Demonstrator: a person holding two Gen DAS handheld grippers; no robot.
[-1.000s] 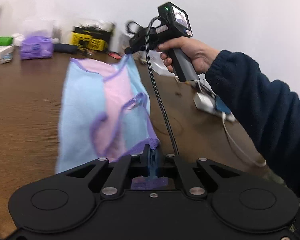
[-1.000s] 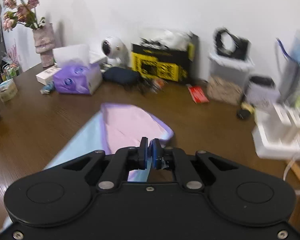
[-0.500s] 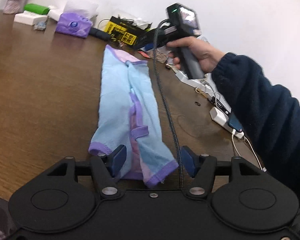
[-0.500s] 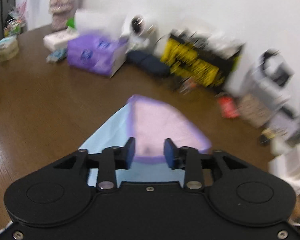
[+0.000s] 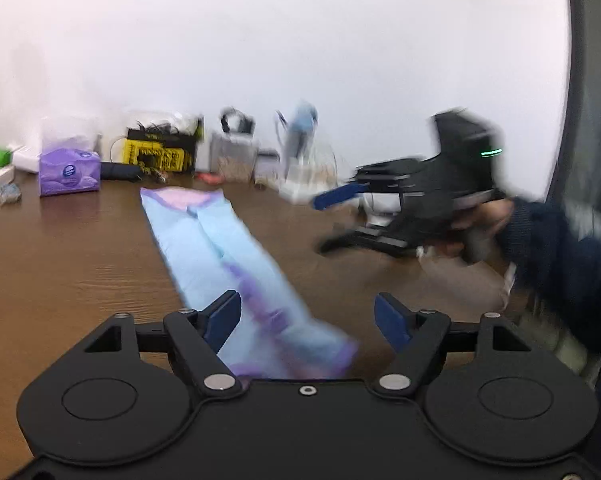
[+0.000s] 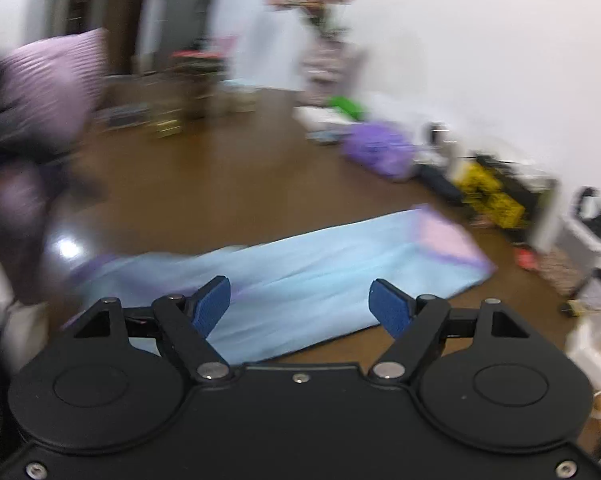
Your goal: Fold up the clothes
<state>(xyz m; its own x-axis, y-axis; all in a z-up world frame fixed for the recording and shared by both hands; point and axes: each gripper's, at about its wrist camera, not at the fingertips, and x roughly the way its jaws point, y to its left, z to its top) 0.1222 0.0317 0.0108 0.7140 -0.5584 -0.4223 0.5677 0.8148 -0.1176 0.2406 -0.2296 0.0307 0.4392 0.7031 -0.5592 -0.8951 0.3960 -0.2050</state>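
I am holding both tools over the brown table (image 5: 60, 264), and both sets of jaws are opening with nothing pinched between them. The left gripper (image 5: 307, 322) is hovering just above the near end of the garment (image 5: 216, 252); cloth is lying under the gap, but the pads are not pressing on it. The right gripper (image 6: 299, 306) is looking across the long side of the same garment, blue pads spread wide, cloth below them and untouched. From the left view, that gripper is showing off to the right, in a hand (image 5: 480, 224) with a dark sleeve, well apart from the cloth.

The garment is lying flat as a long narrow strip, pale blue with purple trim, pink showing at the far end, which sits near the clutter along the wall: a purple tissue pack (image 5: 69, 172) and a yellow box (image 5: 160, 155).

My judgement is that one lengthwise fold is laid and a crosswise fold is next.

Risks I am noting:
- Both views are blurring; grabbing on the move could catch only the top layer and peel the fold open.
- The near end is looking slightly rumpled; a pinch there could lock in a crease.
- Dragging the far end could sweep it into the clutter.
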